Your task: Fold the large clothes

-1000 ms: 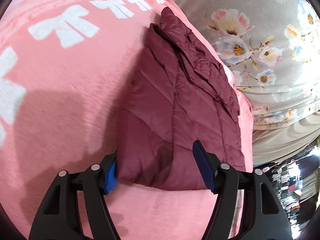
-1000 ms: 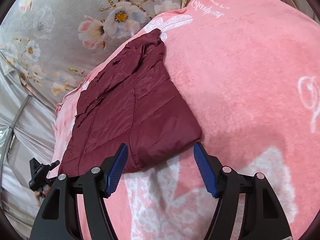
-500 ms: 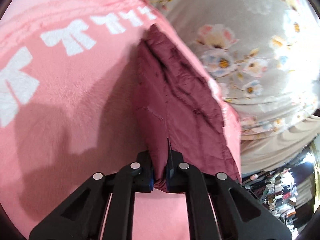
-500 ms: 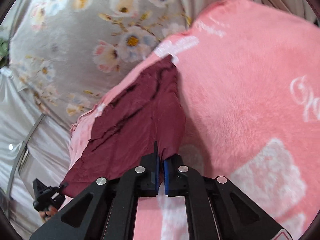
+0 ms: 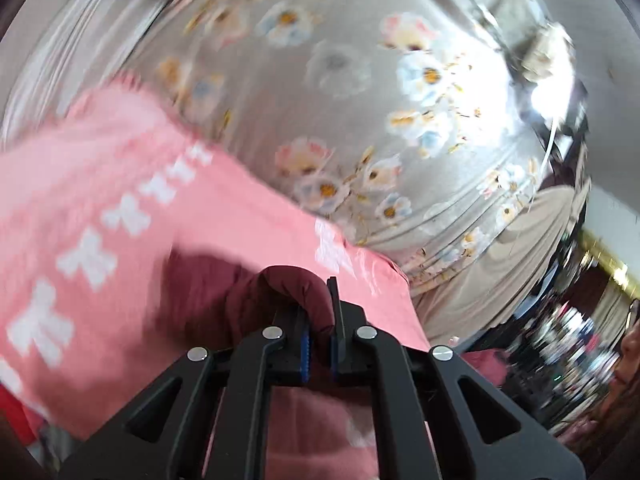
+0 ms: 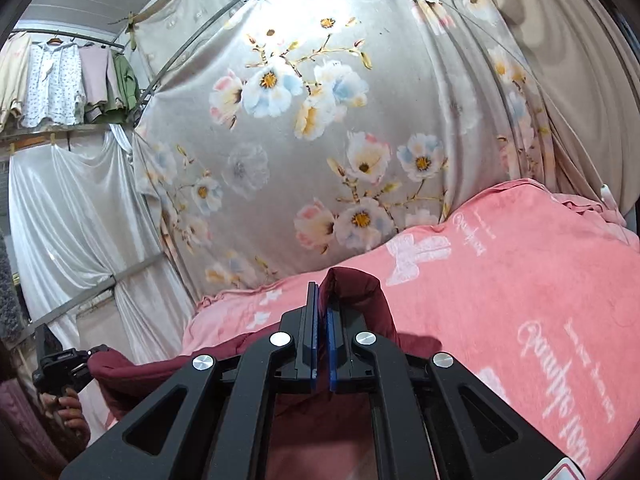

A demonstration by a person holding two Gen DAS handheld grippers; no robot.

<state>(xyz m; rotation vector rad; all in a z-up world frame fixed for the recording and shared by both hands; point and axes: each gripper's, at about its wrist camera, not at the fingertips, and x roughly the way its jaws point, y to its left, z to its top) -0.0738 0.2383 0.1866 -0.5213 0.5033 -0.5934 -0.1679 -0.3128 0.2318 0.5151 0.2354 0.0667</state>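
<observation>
The dark red quilted jacket (image 6: 360, 286) is lifted off the pink blanket (image 6: 520, 280). My right gripper (image 6: 321, 300) is shut on a fold of its edge, and the cloth bulges up to the right of the blue pads. From there the jacket (image 6: 132, 368) stretches left to my left gripper (image 6: 60, 364), which a hand holds at the lower left. The left wrist view is blurred; there my left gripper (image 5: 318, 320) is shut on a bunched hem of the jacket (image 5: 280, 286) above the pink blanket (image 5: 100, 184). The rest of the jacket hangs hidden below both grippers.
A grey floral curtain (image 6: 320, 120) hangs right behind the bed. A white drape (image 6: 80, 220) and a rail of hanging clothes (image 6: 60, 80) are at the left. Cluttered shelves (image 5: 568, 344) and part of a person show at the right edge of the left wrist view.
Both grippers closed on the near edge of the jacket, then rose and tipped upward, lifting it off the blanket. The views now face the curtain instead of the bed.
</observation>
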